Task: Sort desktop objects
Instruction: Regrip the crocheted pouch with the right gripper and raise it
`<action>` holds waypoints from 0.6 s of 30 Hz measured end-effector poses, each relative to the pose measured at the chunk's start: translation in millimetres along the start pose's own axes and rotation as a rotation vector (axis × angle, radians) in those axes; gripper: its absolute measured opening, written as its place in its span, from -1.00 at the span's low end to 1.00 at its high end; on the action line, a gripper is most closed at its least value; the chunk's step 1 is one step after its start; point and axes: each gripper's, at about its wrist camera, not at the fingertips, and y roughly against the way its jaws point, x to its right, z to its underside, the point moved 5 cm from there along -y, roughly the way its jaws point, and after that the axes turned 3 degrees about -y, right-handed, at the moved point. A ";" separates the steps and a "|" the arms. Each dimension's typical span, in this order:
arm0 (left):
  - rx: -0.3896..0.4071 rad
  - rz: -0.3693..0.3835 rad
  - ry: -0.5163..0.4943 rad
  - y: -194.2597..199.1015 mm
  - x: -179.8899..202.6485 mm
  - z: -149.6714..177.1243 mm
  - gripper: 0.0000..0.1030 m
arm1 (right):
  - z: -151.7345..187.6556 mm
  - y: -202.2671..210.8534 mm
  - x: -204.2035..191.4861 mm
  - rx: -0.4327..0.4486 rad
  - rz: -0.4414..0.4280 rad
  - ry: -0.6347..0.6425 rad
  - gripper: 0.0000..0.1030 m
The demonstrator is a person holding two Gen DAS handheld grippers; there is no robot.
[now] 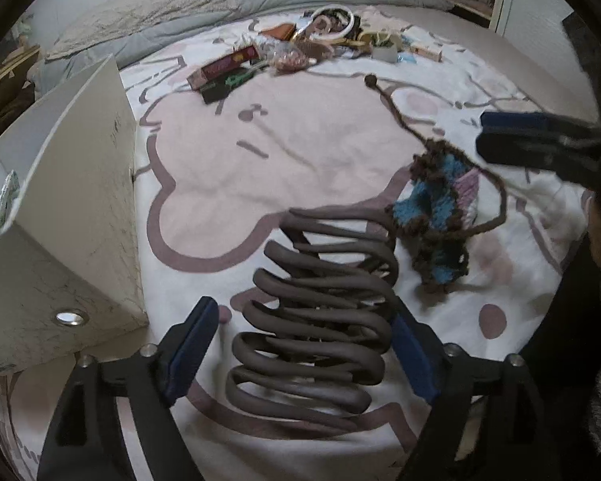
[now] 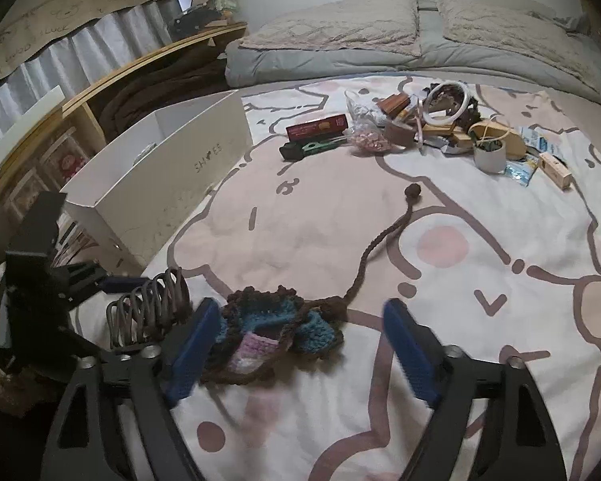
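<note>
left gripper [image 1: 304,354] – jaws wide, straddling the brown clip [image 1: 316,320] on the sheet [image 1: 300,152], right pad at its edge, no squeeze visible | right gripper [image 2: 296,348] – released, pouch [image 2: 272,328] lying just ahead | box [image 2: 160,176] sits open, likely the sorting bin | pile [image 2: 420,120] waits far off

Grey quilted pillows [image 2: 332,28], wooden shelf [image 2: 112,80], pleated white curtain [image 2: 80,56] behind.

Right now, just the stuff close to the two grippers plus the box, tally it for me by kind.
Brown wavy hair claw: 1
Crocheted blue and brown pouch with cord: 1
White shoe box: 1
Total: 3
</note>
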 end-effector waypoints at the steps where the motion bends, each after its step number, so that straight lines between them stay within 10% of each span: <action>1: 0.007 0.005 -0.002 2.3 -0.2 -1.5 0.64 | 0.7 -1.9 -0.9 -0.006 -0.005 0.011 0.74; 15: 0.016 0.035 -0.015 3.7 1.1 -5.2 0.69 | 17.9 -38.0 -28.8 -0.095 -0.026 0.142 0.71; 16: 0.014 0.037 -0.014 2.8 1.2 -5.1 0.69 | 17.9 -37.7 -28.8 -0.087 -0.026 0.143 0.62; 18: 0.012 0.040 -0.011 2.1 1.5 -5.1 0.69 | 18.0 -36.6 -29.1 -0.076 -0.035 0.143 -0.14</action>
